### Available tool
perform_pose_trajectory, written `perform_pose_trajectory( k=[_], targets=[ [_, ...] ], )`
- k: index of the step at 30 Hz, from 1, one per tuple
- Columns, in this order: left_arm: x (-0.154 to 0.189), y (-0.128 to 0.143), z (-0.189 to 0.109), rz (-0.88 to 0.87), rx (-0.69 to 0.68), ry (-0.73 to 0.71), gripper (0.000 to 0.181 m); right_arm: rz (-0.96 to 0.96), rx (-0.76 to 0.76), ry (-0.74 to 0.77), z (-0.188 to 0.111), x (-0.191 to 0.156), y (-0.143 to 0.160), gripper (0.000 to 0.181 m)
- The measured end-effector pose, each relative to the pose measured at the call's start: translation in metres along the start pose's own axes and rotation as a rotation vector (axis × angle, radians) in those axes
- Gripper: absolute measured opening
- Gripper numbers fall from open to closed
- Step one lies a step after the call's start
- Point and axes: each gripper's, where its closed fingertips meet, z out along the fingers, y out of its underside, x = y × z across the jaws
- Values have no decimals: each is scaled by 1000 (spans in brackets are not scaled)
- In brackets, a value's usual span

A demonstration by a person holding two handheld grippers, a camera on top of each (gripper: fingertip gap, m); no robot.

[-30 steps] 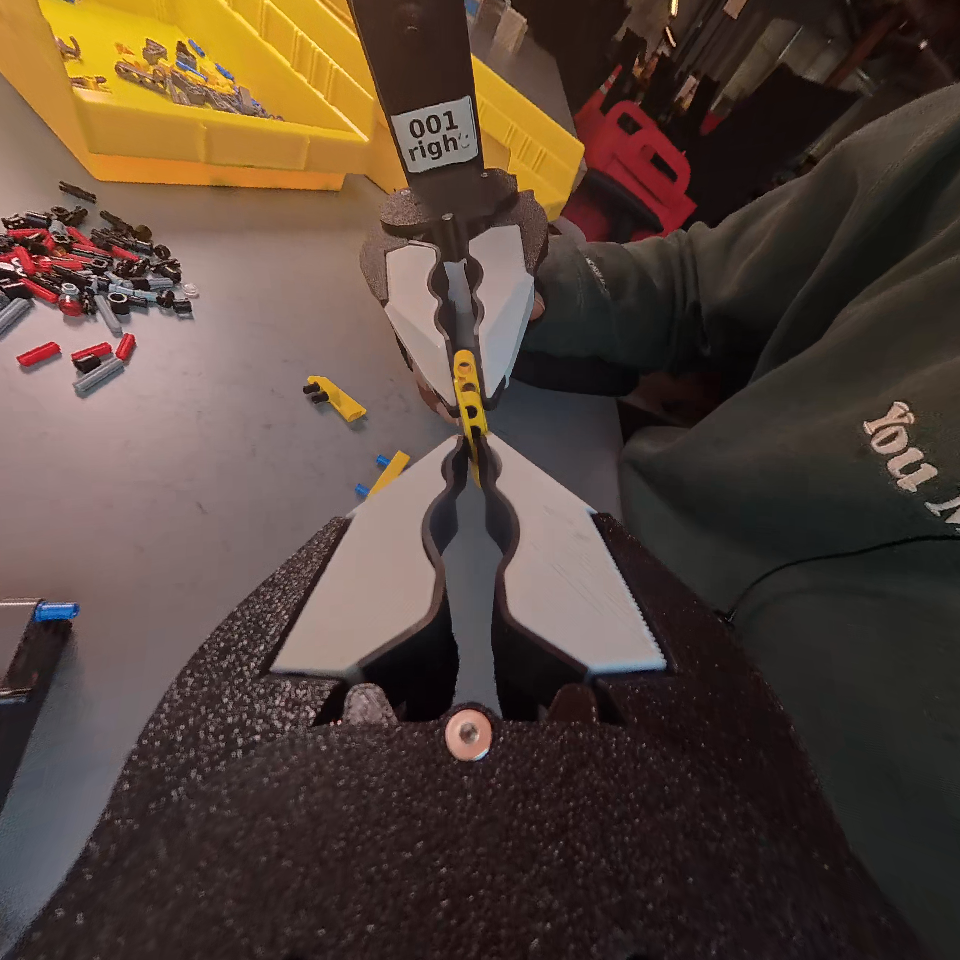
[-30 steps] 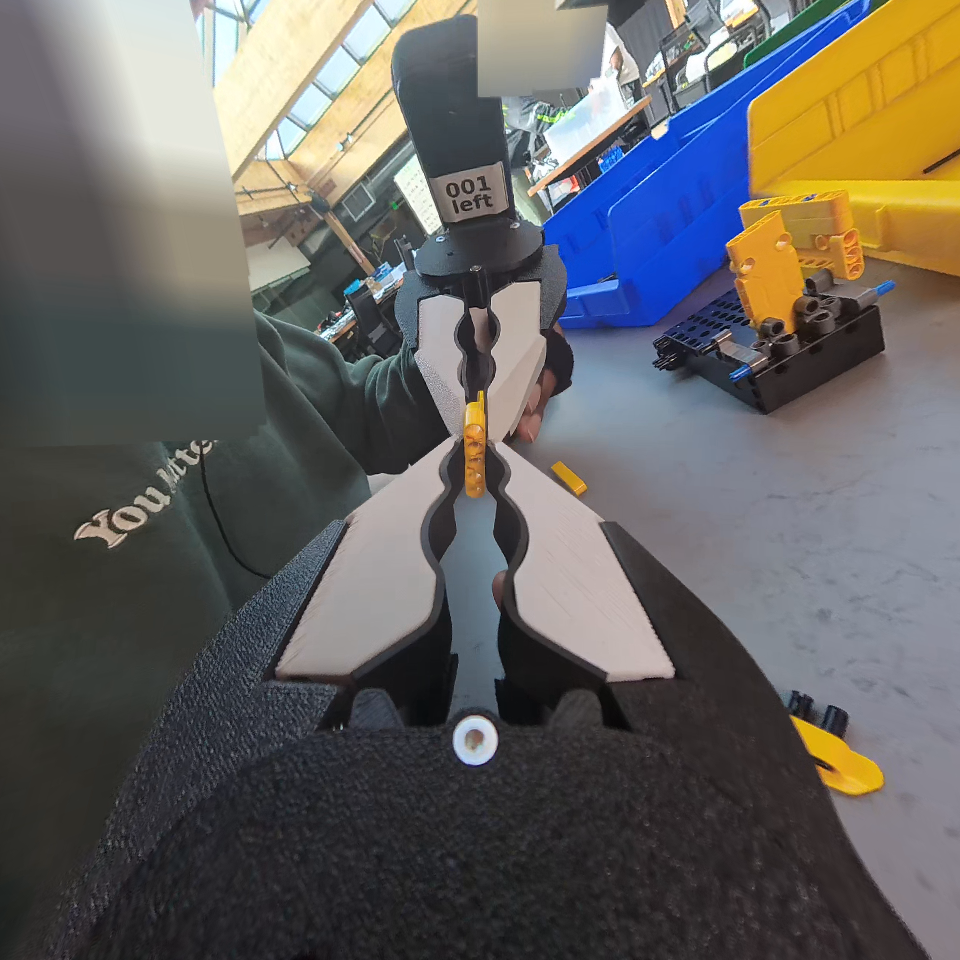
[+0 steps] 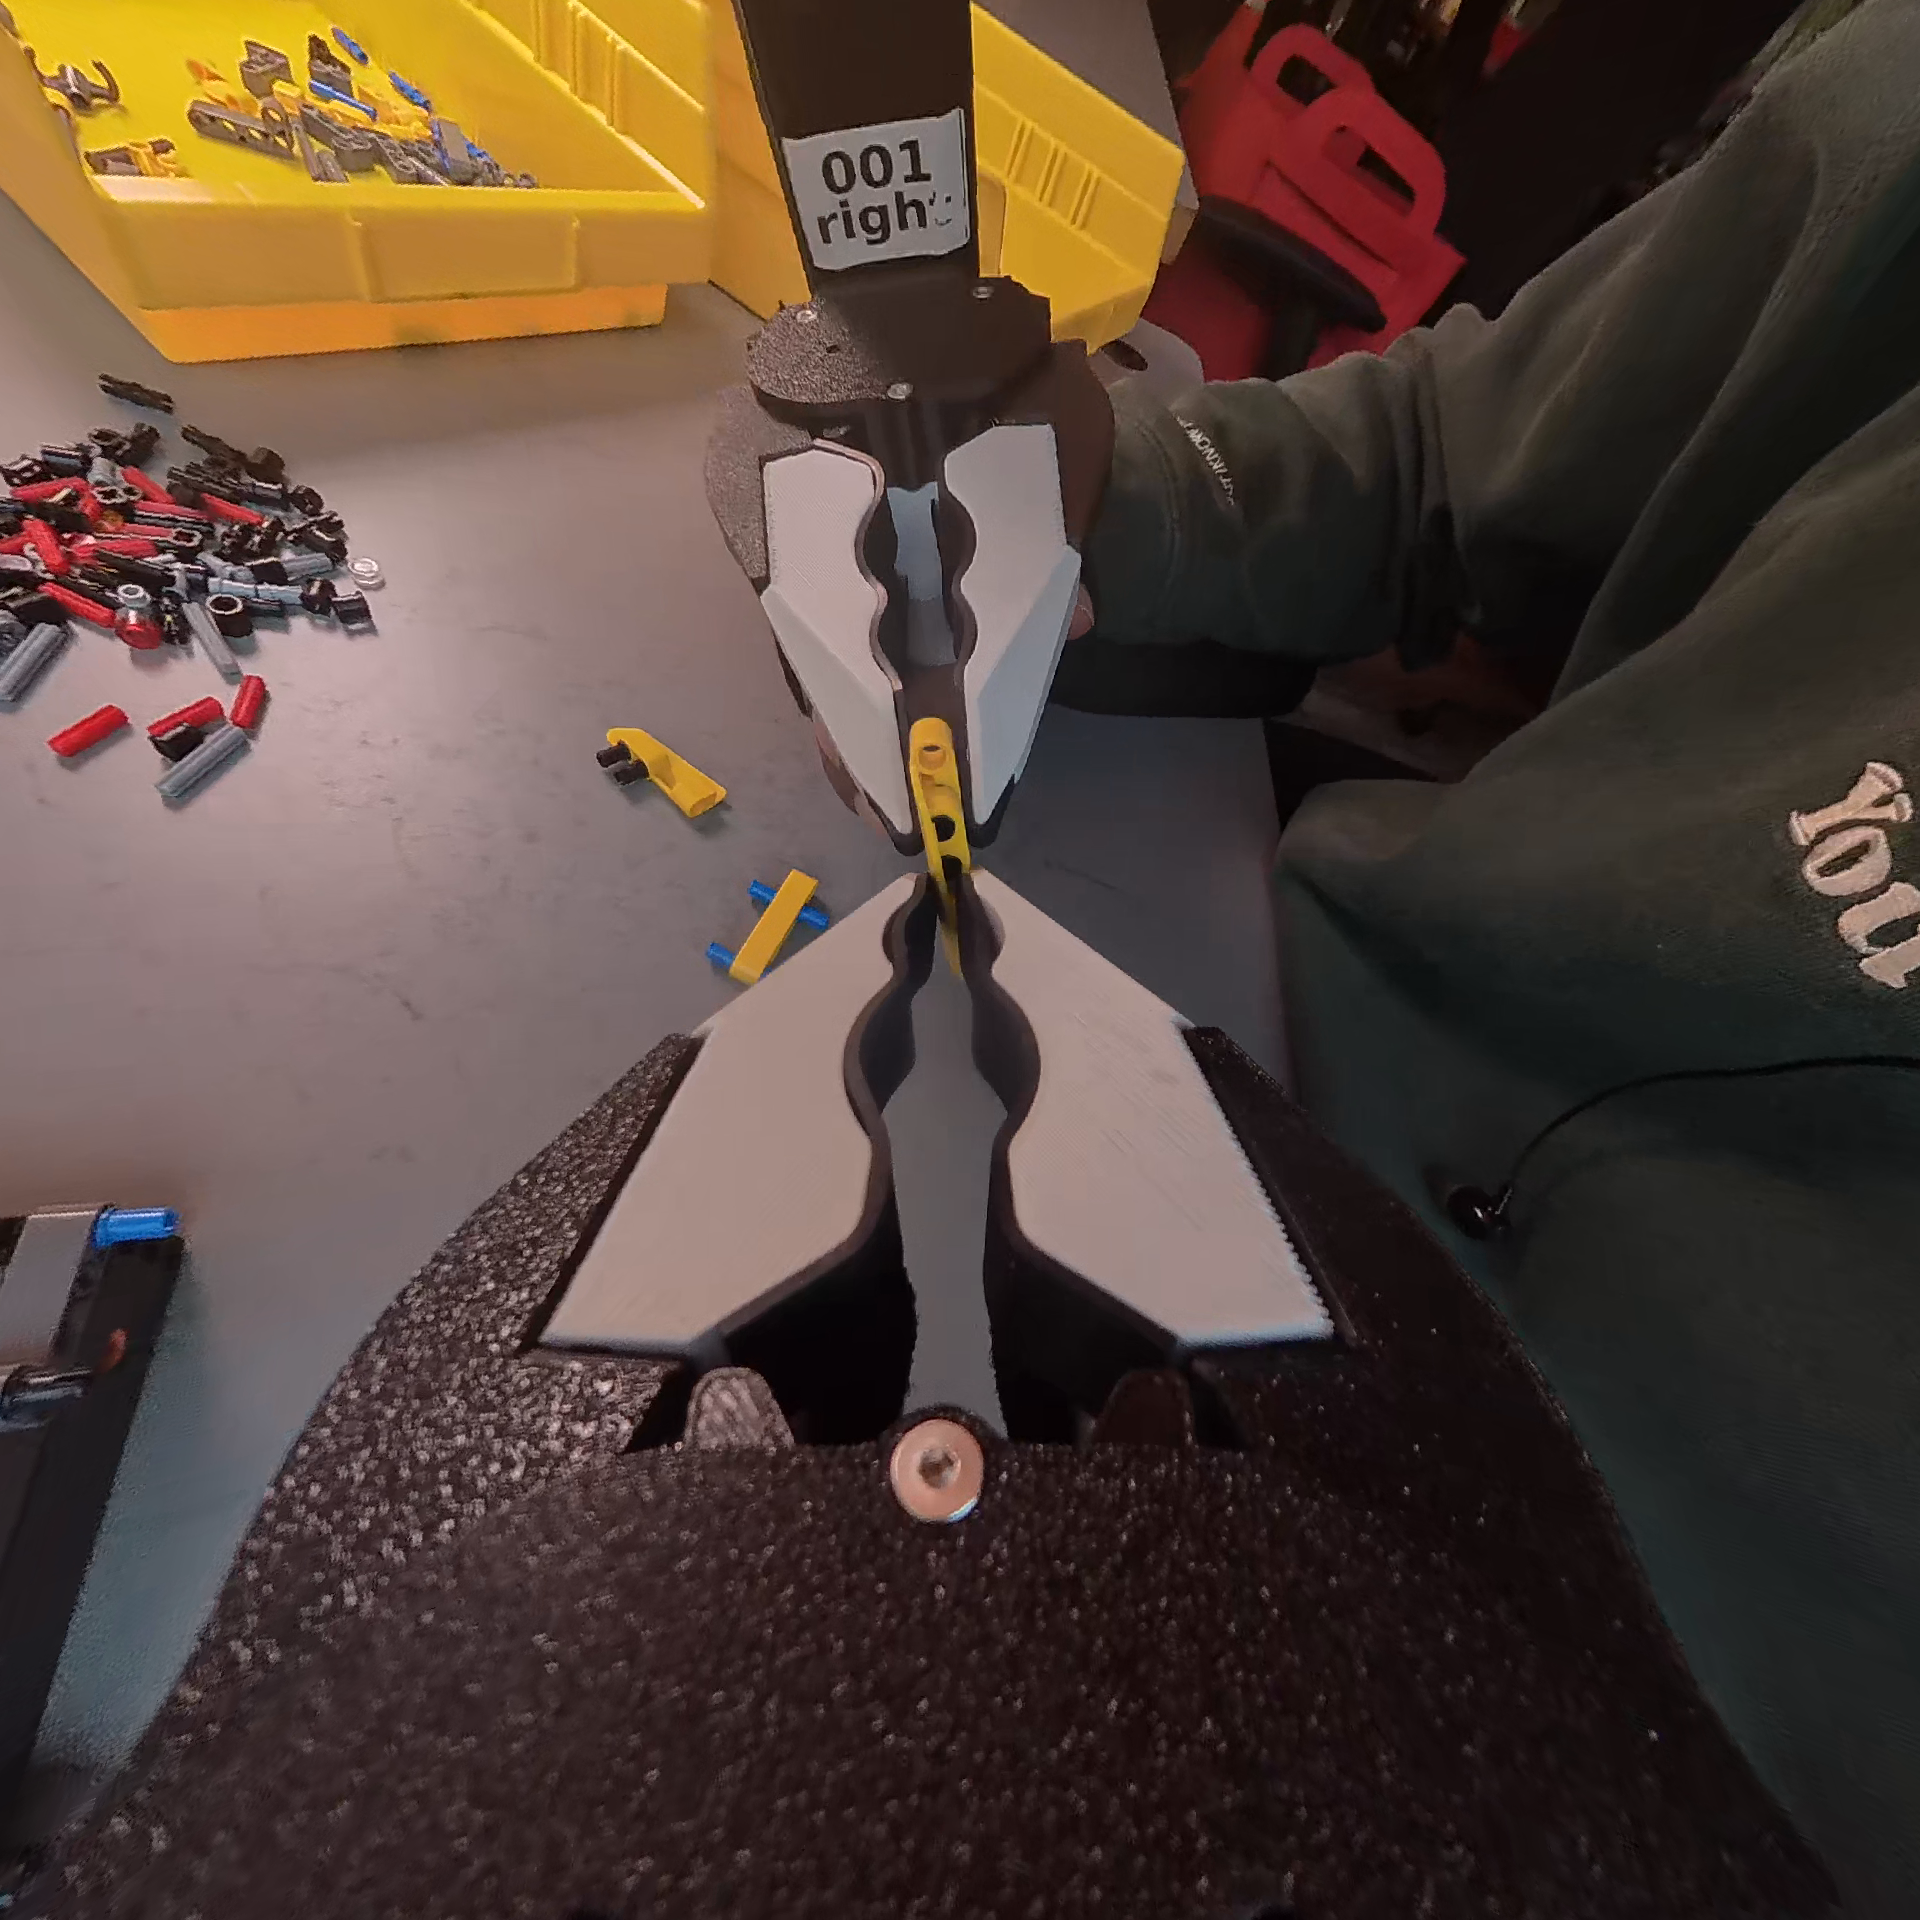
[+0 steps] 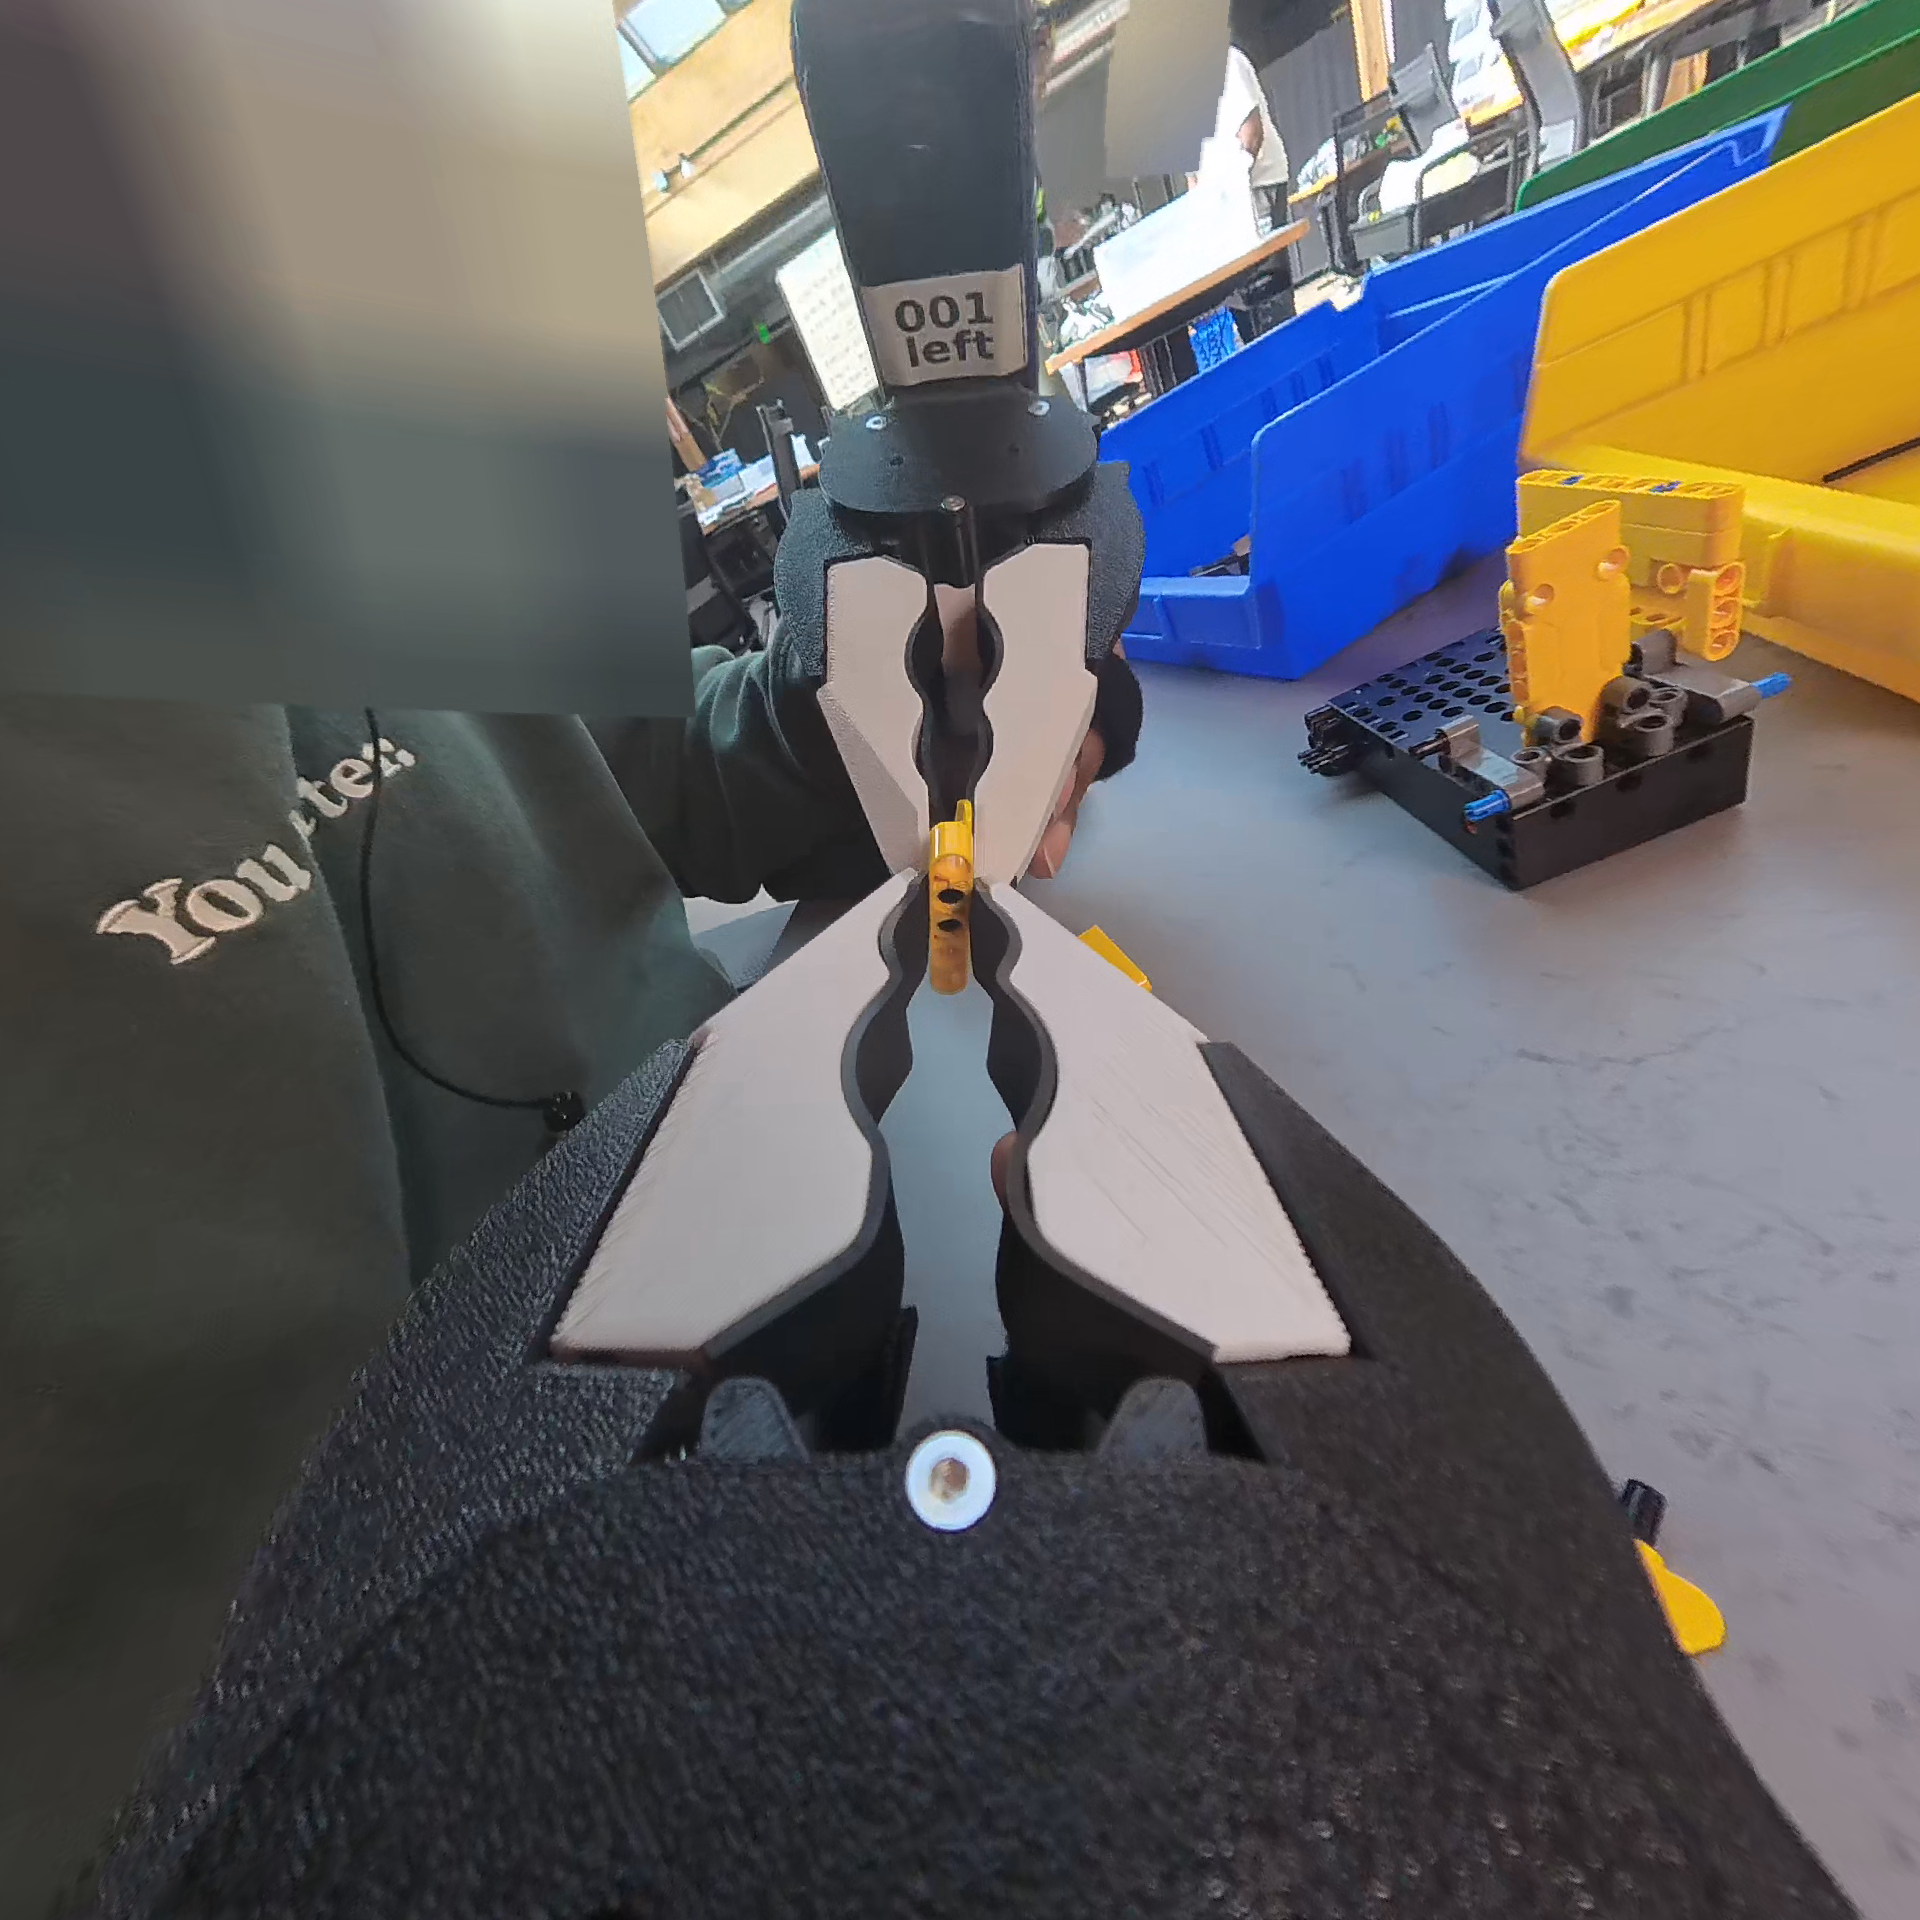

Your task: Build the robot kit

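Left wrist view shows the left tool [image 3: 940, 885] and the right tool [image 3: 943, 826] meeting tip to tip above the grey tabletop [image 3: 416, 1039], both clamped on one small yellow beam [image 3: 938, 800] with holes along it. The left tool's jaws are almost fully closed, and only the beam's thickness keeps the tips apart. They pinch the beam's near end. The right tool comes in from 12 o'clock, equally narrow, and grips the far end. The beam hangs in the air between them, clear of the tabletop.

Just beside the left tool's tips, at 9 o'clock, lies a short yellow bar with blue pins [image 3: 774, 928]. Beyond it, at 10 o'clock, is a yellow piece with black pins [image 3: 665, 774]. A heap of red, black and grey pieces [image 3: 156, 561] sits well apart at 10 o'clock, before a yellow bin [image 3: 416, 270] of more parts.

Right wrist view confirms the shared grip. At 2 o'clock a black perforated base [image 4: 1621, 805] carries a yellow assembly [image 4: 1564, 634], with a blue bin [image 4: 1382, 499] behind. A person's green sleeve [image 3: 1351, 520] runs behind the right tool.
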Motion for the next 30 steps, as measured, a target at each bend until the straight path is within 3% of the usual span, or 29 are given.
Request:
perform_pose_trajectory(
  k=[7, 12, 15, 20, 24, 28, 30],
  targets=[
    [0, -1, 4, -53, 36, 52, 2, 52, 12, -11, -2, 2, 0, 6],
    [-1, 15, 11, -8, -38, 60, 3, 33, -132, 14, 2, 4, 17, 6],
    [-15, -7, 4, -44, 107, 20, 4, -9, -47, 105, -4, 15, -7, 7],
    [-55, -31, -16, -38, 286, -241, 3, -1, 111, 350, -19, 39, -40, 22],
    [-70, -37, -21, 169, 238, -516, 3, -109, 138, 607, -14, 49, -52, 38],
    [-68, -44, -18, 319, 200, -661, 3, -170, 140, 769, -7, 55, -58, 30],
    [-64, -47, -19, 368, 207, -695, 3, -168, 154, 769, -10, 53, -61, 21]
  ],
)
